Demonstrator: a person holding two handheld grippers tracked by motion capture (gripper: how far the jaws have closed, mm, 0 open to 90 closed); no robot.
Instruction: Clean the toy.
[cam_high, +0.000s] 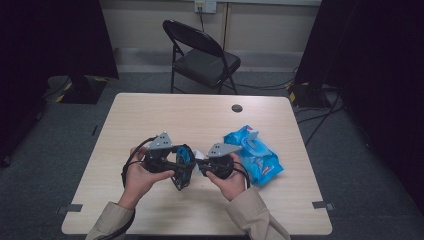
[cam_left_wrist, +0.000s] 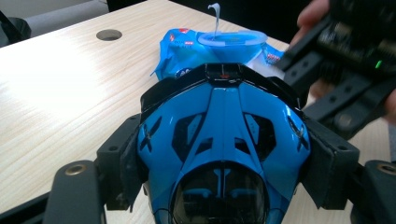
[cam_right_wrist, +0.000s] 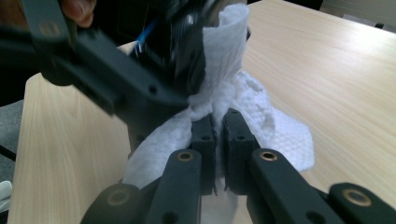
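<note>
A glossy blue and black moulded shell (cam_left_wrist: 224, 135), like a small helmet or toy body, sits clamped between the two black jaws of my left gripper (cam_left_wrist: 224, 161). In the high view the left gripper (cam_high: 184, 169) holds this shell (cam_high: 185, 156) above the table's front middle. My right gripper (cam_right_wrist: 218, 126) is shut on a white wet wipe (cam_right_wrist: 261, 121), whose upper end lies against the dark, blurred shell (cam_right_wrist: 187, 42). From above, the right gripper (cam_high: 201, 166) and wipe (cam_high: 199, 159) meet the shell's right side. The left gripper's jaw (cam_right_wrist: 116, 88) crosses the right gripper view.
A blue pack of wet wipes (cam_high: 257, 155) with its lid flipped up lies on the table (cam_high: 150, 115) just right of my hands, and also shows behind the shell (cam_left_wrist: 187, 46). A cable hole (cam_high: 237, 108) is farther back. A black folding chair (cam_high: 205, 57) stands beyond the table.
</note>
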